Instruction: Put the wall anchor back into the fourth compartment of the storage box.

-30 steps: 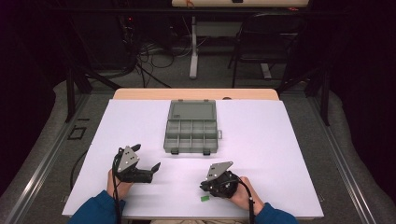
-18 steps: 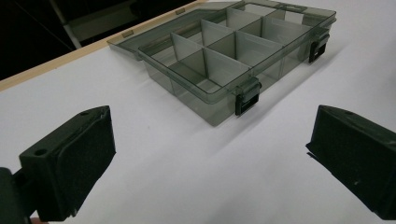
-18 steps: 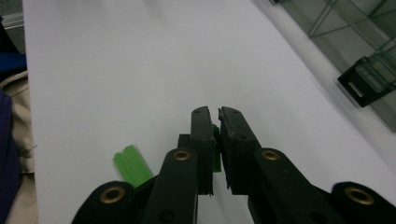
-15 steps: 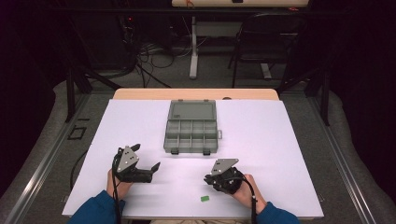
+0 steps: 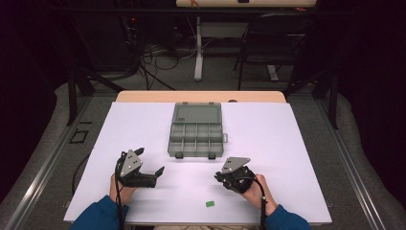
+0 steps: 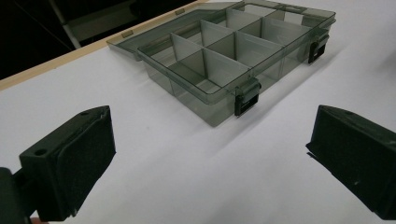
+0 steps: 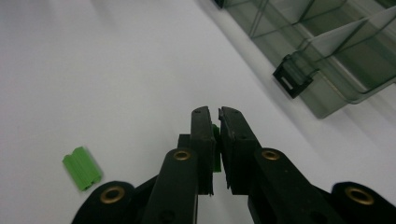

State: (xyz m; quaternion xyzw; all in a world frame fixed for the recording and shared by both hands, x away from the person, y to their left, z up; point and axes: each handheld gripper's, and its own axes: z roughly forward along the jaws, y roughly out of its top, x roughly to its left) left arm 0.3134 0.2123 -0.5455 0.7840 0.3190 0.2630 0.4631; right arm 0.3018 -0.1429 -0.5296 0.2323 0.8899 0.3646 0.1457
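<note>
Right tool (image 7: 214,122) clamped on 1 small green piece (image 7: 215,148); left tool (image 6: 210,154) wide open, holding nothing; second green piece (image 7: 82,168) on surface (image 7: 116,70).

between my two grippers the white table (image 5: 287,143) lies bare up to the open compartment box (image 5: 196,135), which blocks the middle of the far half with its raised walls and front latches. wide clear lanes run to the left and right of that box out to the table edges. near my side the one snag is a small green piece (image 5: 209,203), lying just beside the right gripper (image 5: 221,176).
</note>
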